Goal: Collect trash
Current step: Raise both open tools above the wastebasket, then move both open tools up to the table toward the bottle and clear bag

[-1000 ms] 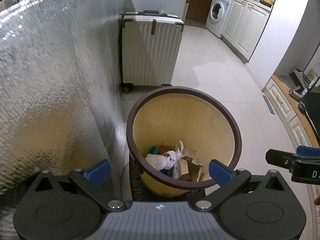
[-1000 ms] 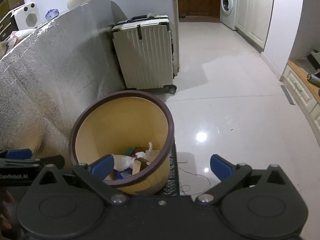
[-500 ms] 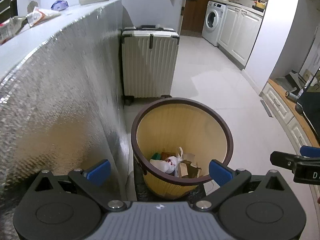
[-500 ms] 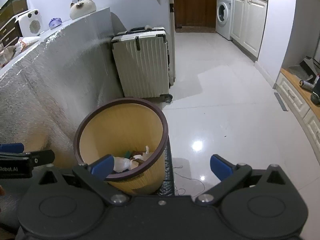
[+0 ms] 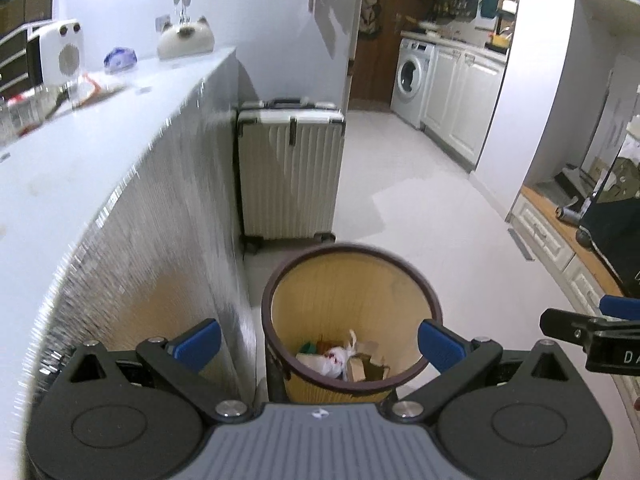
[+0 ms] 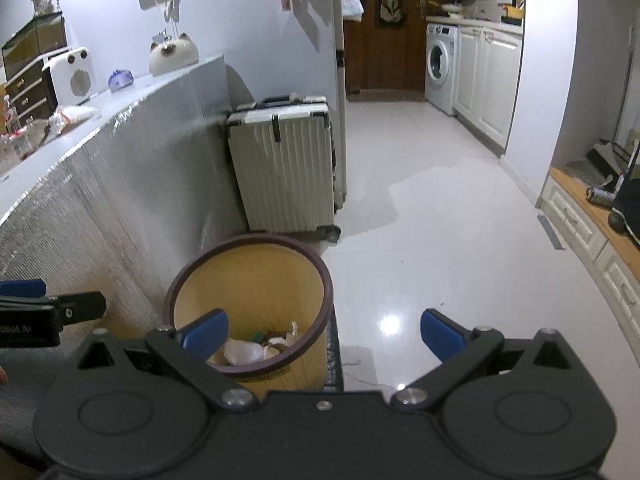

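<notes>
A yellow trash bin with a dark brown rim [image 5: 352, 276] [image 6: 256, 280] stands on the floor beside a silver-covered counter. Inside lie a white crumpled bag [image 5: 334, 362] [image 6: 244, 352] and cardboard scraps [image 5: 366, 364]. My left gripper [image 5: 318, 344] is open and empty, high above the bin. My right gripper [image 6: 324, 332] is open and empty, above the bin's right side. The right gripper's side shows at the right edge of the left wrist view [image 5: 592, 332]. The left gripper's side shows at the left edge of the right wrist view [image 6: 44, 312].
A white ribbed suitcase [image 5: 290, 176] [image 6: 284, 172] stands behind the bin. The counter top [image 5: 80, 136] carries a white heater [image 5: 60, 54], a cat-shaped object [image 5: 186, 38] and wrappers [image 5: 94, 84]. White tiled floor [image 6: 440, 240] leads to a washing machine [image 6: 440, 68] and cabinets.
Both grippers have risen and tilted up. The bin looks smaller and lower in both views, and the counter top has come into sight. Both stay open.
</notes>
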### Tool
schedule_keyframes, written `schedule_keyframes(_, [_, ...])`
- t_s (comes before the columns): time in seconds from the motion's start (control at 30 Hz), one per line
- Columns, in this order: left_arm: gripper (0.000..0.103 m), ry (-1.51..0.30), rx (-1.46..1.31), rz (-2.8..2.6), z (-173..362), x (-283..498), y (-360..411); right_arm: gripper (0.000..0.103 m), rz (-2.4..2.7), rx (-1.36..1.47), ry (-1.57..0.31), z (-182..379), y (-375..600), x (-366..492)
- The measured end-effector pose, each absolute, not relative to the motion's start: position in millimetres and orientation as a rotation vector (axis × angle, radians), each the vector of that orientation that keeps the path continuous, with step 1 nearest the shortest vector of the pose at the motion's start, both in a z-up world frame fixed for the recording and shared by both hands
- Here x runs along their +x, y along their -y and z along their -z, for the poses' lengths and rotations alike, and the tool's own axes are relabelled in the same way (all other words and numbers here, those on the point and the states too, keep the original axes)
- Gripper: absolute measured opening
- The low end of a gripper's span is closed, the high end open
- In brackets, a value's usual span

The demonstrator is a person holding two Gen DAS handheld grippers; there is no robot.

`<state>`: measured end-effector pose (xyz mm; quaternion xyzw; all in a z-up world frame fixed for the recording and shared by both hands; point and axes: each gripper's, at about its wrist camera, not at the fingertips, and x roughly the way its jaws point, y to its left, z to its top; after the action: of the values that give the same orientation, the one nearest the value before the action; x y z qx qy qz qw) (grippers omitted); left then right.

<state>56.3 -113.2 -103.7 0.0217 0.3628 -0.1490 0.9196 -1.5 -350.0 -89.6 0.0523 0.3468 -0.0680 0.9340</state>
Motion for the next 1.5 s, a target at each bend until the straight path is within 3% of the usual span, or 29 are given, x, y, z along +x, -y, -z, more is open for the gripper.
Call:
schedule_keyframes(0.9, [0.103,-0.322,0.04,0.225,-44,24,27,0.103,-0.002,0.055,-0.384,-20,272,13])
schedule_keyframes(1.5, [0.103,-0.342,-0.002,0.035,-77,117,-115,0.103,-0.125,0.067,-0.377,-60,180,113])
